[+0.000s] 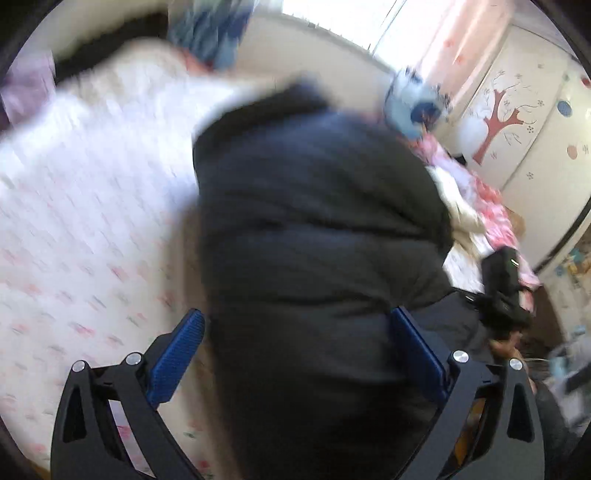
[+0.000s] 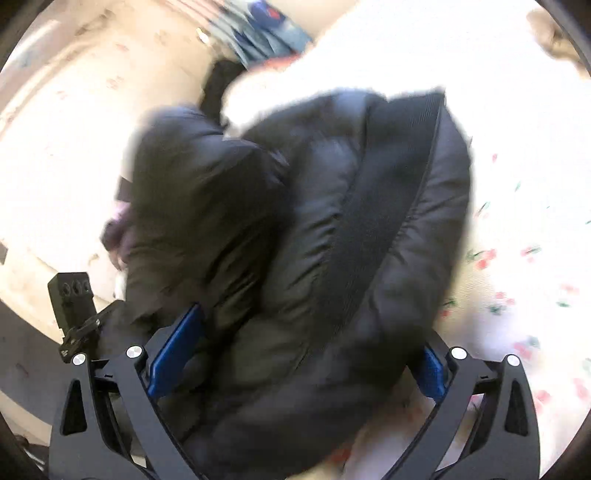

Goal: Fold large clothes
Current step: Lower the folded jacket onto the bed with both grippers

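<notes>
Jacket (image 2: 314, 229): black, puffy, quilted, bunched up.

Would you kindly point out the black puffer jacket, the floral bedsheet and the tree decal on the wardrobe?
black puffer jacket (image 1: 314, 229): left wrist view, on its quilted middle.
floral bedsheet (image 1: 81, 229): left wrist view, on a bare patch beside the jacket.
tree decal (image 1: 496, 122): left wrist view, on the red trunk.

Both views motion-blurred throughout; fisheye bends edges, dark vignette at corners. Daylight enters from window (image 1: 332, 33), upper centre of left view, blown out. Bedsheet (image 2: 424, 48) overexposed upper right of right view. Black jacket (image 1: 314, 221) underexposed, detail smeared.
</notes>
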`<state>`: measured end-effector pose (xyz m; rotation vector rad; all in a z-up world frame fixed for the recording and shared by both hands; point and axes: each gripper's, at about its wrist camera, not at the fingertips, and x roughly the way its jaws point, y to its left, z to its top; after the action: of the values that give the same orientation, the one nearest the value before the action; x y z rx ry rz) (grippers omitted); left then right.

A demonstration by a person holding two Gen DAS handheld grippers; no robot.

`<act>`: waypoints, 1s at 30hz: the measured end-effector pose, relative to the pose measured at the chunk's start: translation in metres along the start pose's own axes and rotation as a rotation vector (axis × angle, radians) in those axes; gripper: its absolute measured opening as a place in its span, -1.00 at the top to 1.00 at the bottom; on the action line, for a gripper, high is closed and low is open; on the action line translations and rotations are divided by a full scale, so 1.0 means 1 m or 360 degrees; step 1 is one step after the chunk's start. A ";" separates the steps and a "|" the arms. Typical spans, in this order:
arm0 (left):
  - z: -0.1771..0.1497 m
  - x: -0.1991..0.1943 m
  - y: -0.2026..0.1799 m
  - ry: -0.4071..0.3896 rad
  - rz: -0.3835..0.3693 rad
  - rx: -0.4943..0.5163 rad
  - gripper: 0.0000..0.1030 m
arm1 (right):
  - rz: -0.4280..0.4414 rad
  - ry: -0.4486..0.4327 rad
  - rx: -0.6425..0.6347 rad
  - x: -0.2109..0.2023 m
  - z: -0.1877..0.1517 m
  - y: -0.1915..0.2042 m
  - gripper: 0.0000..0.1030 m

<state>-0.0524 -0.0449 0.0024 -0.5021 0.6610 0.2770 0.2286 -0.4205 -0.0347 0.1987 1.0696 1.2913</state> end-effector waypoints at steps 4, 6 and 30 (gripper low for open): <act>0.014 -0.018 -0.045 -0.0167 0.0066 0.0191 -0.86 | 0.0013 -0.0162 -0.0176 -0.029 -0.014 0.042 -0.87; 0.013 -0.001 -0.065 -0.0116 0.0079 0.0303 -0.86 | -0.0198 -0.0009 -0.0286 -0.005 -0.028 0.054 -0.87; -0.024 0.060 -0.111 -0.0047 0.0239 0.0544 -0.87 | -0.0295 -0.0024 0.0122 0.054 0.034 -0.009 -0.87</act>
<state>0.0249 -0.1467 -0.0133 -0.1215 0.7017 0.3046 0.2542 -0.3635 -0.0511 0.1630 1.0989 1.0824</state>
